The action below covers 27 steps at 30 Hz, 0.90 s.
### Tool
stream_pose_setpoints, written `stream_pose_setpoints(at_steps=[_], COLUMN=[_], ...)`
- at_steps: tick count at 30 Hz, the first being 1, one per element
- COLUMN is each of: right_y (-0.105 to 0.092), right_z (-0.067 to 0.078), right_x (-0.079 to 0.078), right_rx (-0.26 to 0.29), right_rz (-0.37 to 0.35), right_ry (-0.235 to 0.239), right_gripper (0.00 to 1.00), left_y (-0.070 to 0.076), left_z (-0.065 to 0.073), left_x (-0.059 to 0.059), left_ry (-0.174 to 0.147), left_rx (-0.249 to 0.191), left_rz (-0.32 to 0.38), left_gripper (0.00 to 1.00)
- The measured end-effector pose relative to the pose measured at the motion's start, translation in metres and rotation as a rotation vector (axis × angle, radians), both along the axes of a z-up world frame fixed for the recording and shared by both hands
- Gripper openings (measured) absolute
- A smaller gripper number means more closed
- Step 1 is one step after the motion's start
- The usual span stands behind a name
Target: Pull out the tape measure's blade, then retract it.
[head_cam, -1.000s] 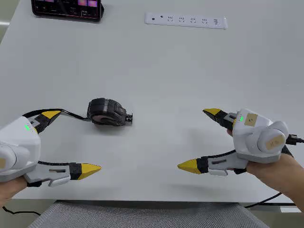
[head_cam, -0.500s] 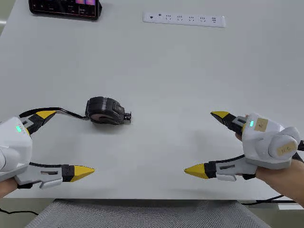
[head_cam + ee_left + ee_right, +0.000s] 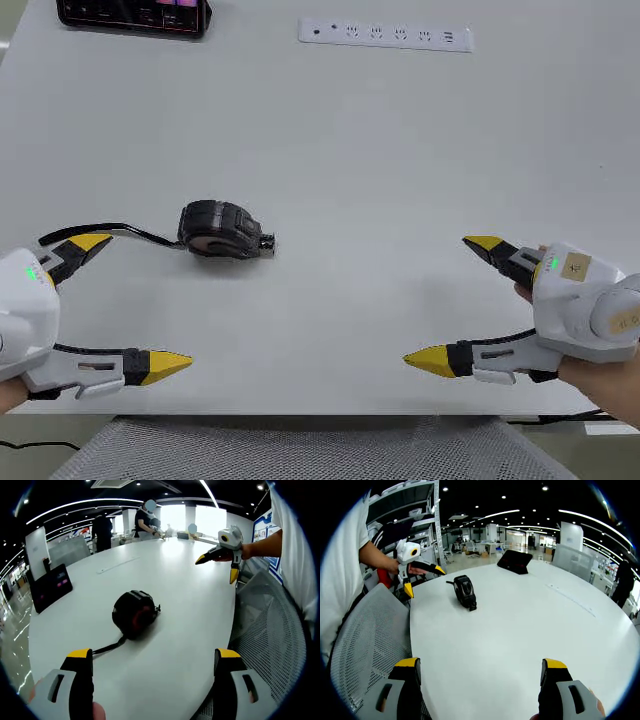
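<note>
A black tape measure (image 3: pixel 221 231) lies on the white table (image 3: pixel 350 150), left of centre, its blade retracted and a black wrist strap (image 3: pixel 110 231) trailing to the left. The same tape measure (image 3: pixel 134 614) lies ahead of the left jaws, and the tape measure (image 3: pixel 465 592) appears farther off in the right gripper view. My left gripper (image 3: pixel 100 300) hovers open at the near left edge, apart from the tape. My right gripper (image 3: pixel 457 300) is open at the near right, holding nothing.
A white power strip (image 3: pixel 384 34) lies at the far side of the table, and a dark tablet on a stand (image 3: pixel 133 14) sits at the far left. A grey mesh chair back (image 3: pixel 320 448) is just below the near table edge.
Both grippers have drawn back toward the near edge and slightly outward, staying open. The tape measure has not moved.
</note>
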State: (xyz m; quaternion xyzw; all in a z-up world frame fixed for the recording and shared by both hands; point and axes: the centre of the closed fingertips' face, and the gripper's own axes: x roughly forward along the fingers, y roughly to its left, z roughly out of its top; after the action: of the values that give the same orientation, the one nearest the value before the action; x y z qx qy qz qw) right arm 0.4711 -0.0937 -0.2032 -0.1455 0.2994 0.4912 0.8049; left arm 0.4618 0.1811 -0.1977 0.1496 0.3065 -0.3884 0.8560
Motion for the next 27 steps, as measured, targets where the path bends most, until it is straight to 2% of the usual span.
stream_pose_setpoints(at_steps=[9, 13, 17, 18, 20, 21, 22, 27], right_y=[-0.0016, -0.0017, -0.0020, -0.0022, -0.0024, -0.0026, -0.0029, -0.0045], right_z=[-0.0006, -0.0005, -0.0004, -0.0005, -0.0007, -0.0010, -0.0012, -0.0024], right_x=[-0.0009, -0.0014, -0.0018, -0.0020, -0.0027, -0.0031, -0.0034, -0.0038], right_rx=[-0.001, 0.001, 0.005, 0.006, 0.006, 0.006, 0.005, 0.003], right_rz=[-0.003, -0.004, -0.007, -0.008, -0.009, -0.010, -0.010, -0.012], right_ry=[0.006, 0.011, 0.014, 0.015, 0.016, 0.018, 0.019, 0.021], right_gripper=[0.99, 0.99, 0.99, 0.99, 0.99, 0.99, 0.99, 0.99], left_y=[-0.0006, 0.0014, 0.0015, -0.0016, 0.0006, -0.0016, 0.0004, 0.0000], left_z=[-0.0006, -0.0018, -0.0023, -0.0043, -0.0035, -0.0072, -0.0064, -0.0067], left_x=[0.0002, 0.0010, 0.0016, -0.0033, 0.0003, -0.0053, -0.0009, -0.0026], left_ry=[0.001, -0.017, -0.002, 0.040, 0.009, 0.061, 0.032, 0.038], left_rx=[0.005, 0.029, 0.007, -0.019, -0.001, -0.018, -0.009, -0.013], left_rz=[-0.010, -0.014, 0.007, 0.005, 0.007, 0.007, 0.012, 0.006], left_gripper=[0.99, 0.99, 0.99, 0.99, 0.99, 0.99, 0.99, 0.99])
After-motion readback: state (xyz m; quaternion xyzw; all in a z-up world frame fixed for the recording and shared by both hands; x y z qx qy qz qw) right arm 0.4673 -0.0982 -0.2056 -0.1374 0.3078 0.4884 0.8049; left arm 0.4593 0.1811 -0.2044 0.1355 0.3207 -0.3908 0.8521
